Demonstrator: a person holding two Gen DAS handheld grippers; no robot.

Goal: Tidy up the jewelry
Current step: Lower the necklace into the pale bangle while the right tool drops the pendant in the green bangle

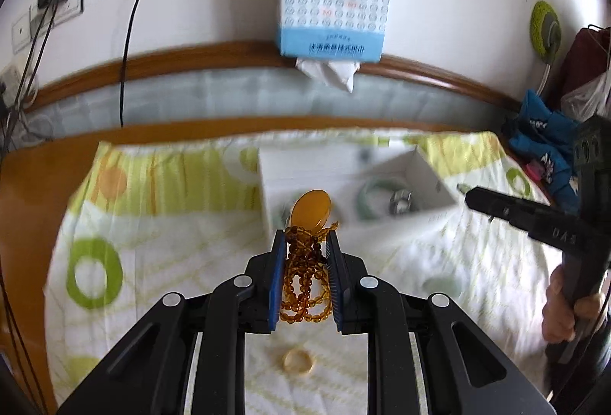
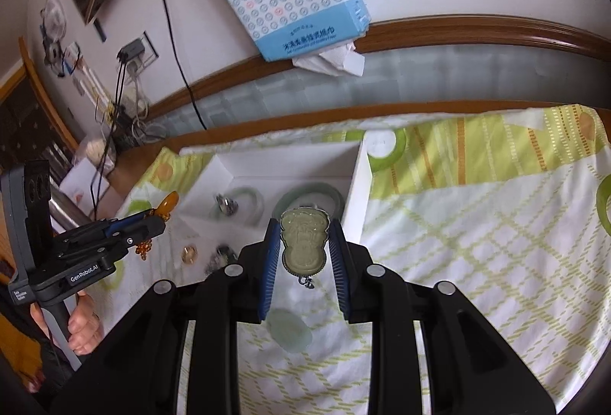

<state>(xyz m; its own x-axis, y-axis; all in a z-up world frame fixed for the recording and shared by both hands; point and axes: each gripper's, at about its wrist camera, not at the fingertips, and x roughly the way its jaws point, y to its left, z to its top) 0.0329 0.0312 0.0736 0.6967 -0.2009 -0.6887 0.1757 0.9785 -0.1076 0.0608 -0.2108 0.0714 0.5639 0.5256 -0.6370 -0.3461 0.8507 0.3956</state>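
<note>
Left gripper (image 1: 305,243) is clamped tight on the amber bead necklace (image 1: 303,281), strands bunched between the blue pads and the oval amber pendant (image 1: 312,210) poking out past the tips. It hangs clear of the cloth, pointed toward the white box (image 1: 267,185). Over on the other side, the right gripper (image 2: 303,235) is closed on a pale green carved pendant (image 2: 304,243), gripped by its edges, its metal bail dangling at the near end, and it sits right at the near wall of the box, just beside the rim.

Inside the box, a green jade bangle (image 2: 311,191) lies directly beyond the carved pendant, with a second bangle (image 2: 248,203) and a silver ring (image 2: 226,204) further left. Still out on the green-patterned cloth (image 2: 477,224): a gold ring (image 1: 299,360) under the left gripper, another ring (image 2: 189,253) near the box corner, and a round jade disc (image 2: 288,333) beneath the right gripper.

So this looks like the carry-and-drop step, both hands loaded. Next each piece wants to go over the box's open interior, then the jaws part. The necklace strands may snag on the ridged pads, so a clean, wide release helps. Loose pieces remain afterwards.
</note>
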